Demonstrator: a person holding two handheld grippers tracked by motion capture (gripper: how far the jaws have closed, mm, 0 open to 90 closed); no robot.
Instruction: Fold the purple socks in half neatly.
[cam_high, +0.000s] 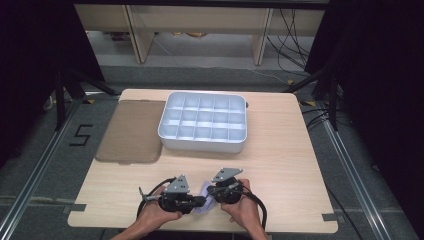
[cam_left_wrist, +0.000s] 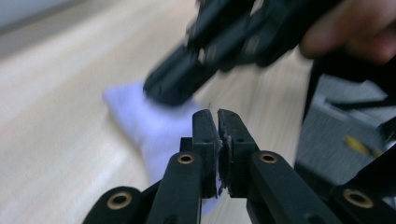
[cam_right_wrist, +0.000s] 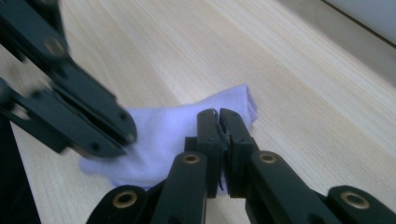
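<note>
Nearest the table's front edge, the left gripper (cam_high: 200, 201) and right gripper (cam_high: 214, 191) each pinch the small pale lilac cloth (cam_high: 205, 199) lying crumpled on the light wooden table (cam_high: 280, 150). Farther back sit a white compartmented plastic tray (cam_high: 202, 121) and a brown mat (cam_high: 131, 131).

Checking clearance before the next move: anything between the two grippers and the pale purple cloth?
Nothing visible. The left gripper and right gripper, jaws together, are both right at the cloth near the table's front edge. Whether either pinches fabric isn't clear. The compartment tray sits farther back, apart from them.
</note>
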